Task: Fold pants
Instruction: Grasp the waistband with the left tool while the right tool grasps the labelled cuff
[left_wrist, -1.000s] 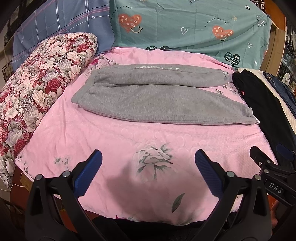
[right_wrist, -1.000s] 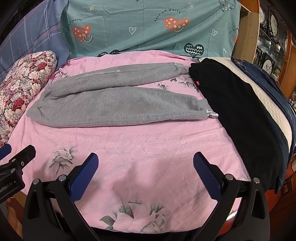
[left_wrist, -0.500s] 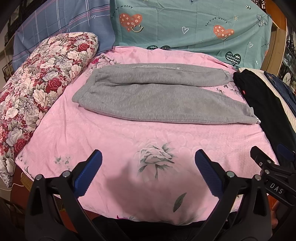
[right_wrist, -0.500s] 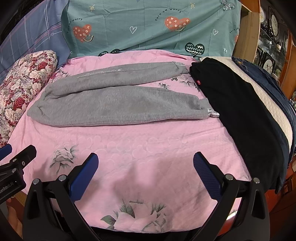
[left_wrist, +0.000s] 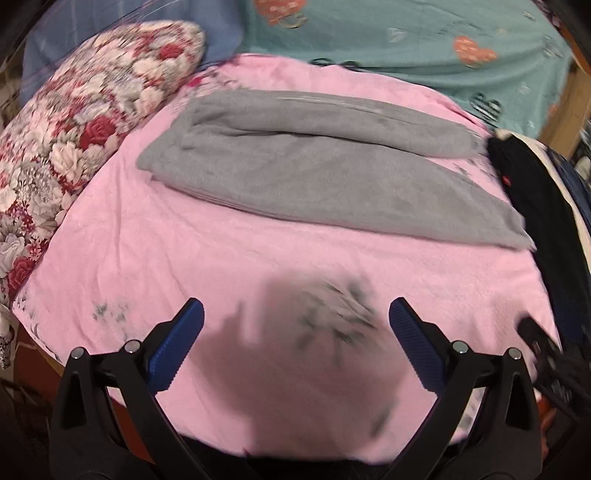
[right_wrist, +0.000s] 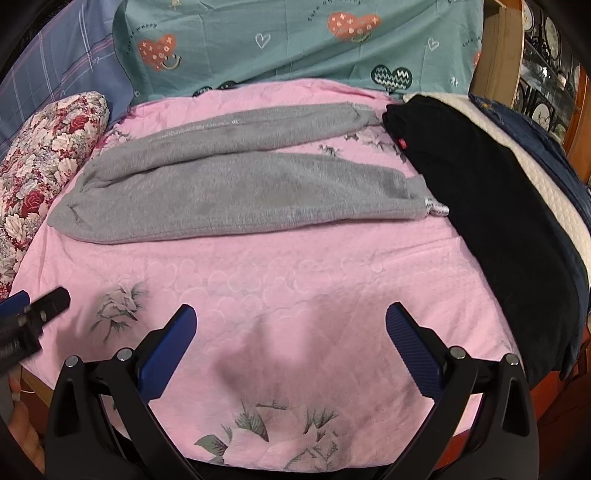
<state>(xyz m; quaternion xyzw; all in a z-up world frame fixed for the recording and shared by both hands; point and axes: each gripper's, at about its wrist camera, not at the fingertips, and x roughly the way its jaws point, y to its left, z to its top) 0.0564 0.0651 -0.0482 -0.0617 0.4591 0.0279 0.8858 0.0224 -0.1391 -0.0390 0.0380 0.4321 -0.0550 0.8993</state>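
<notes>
**Fingers spread wide, left side pushing in toward the pants**

Fingers of the left gripper stand spread wide with nothing between them, low in the frame over the pink bedspread. That view has gone blurred and the gray pants fill more of it than half a second ago, so this hand has started moving forward. Over on the right gripper, the fingers are just as wide apart and empty, and the view is sharp and nearly unchanged.

In the right view the gray pants lie flat in the middle of the bedspread, untouched: waist toward the flowered pillow at left, both legs running to the right, cuffs just beside the black garment.

My reading is that the approach has only begun, left hand leading; no fold is made yet.
</notes>
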